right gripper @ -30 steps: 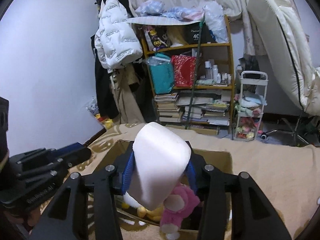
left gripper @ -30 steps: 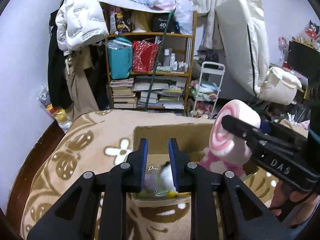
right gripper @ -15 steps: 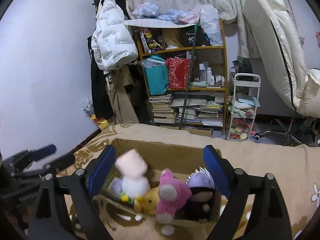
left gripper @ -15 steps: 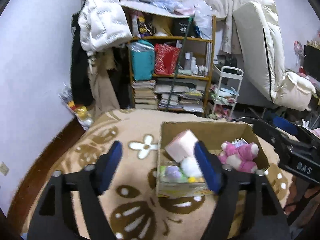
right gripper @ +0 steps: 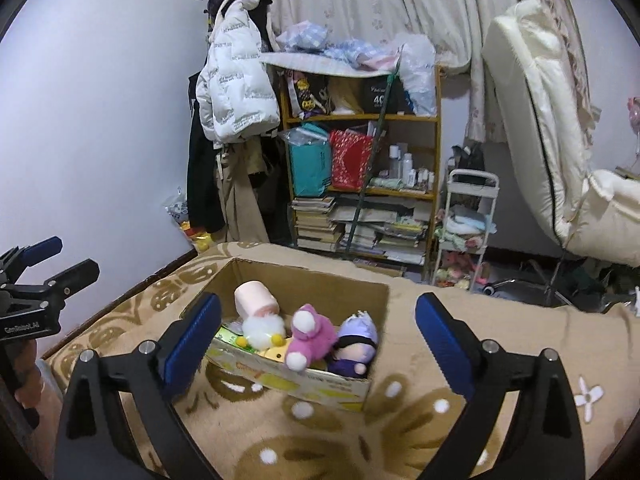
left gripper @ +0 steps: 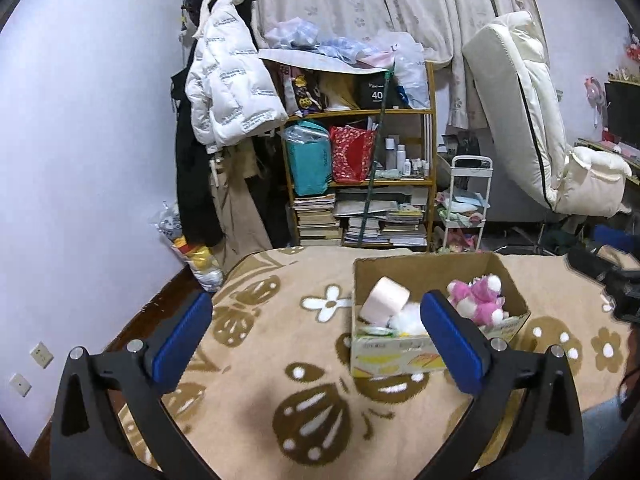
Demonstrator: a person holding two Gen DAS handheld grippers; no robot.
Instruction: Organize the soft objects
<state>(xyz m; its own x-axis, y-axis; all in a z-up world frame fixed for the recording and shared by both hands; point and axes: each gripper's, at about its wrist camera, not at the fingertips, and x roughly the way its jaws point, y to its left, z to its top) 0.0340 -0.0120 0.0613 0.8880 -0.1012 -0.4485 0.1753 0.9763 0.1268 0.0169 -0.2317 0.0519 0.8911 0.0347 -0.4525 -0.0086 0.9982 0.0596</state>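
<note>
A cardboard box (left gripper: 400, 354) (right gripper: 312, 284) stands on the tan flowered blanket (left gripper: 280, 344). Inside lie a pink roll-shaped plush (left gripper: 386, 300) (right gripper: 256, 300), a white fluffy toy (right gripper: 264, 330), a pink plush animal (left gripper: 478, 300) (right gripper: 310, 336) and a purple-haired doll (right gripper: 356, 344). My left gripper (left gripper: 316, 300) hangs back from the box, to its left, jaws opening wide with nothing between them. My right gripper (right gripper: 318, 304) faces the box from the near side, jaws also opening, nothing held. Each gripper shows at the edge of the other's view.
A wooden shelf (left gripper: 360, 184) packed with books and bags stands beyond the bed. A white jacket (left gripper: 228, 92) hangs left of it, with a small white cart (left gripper: 466, 200) and a cream padded chair (left gripper: 532, 128) to the right. The lilac wall runs along the left.
Both grippers opened and let go of their toys; the pink roll now lies in the box. Both drew back and upward, so the box looks smaller and farther.
</note>
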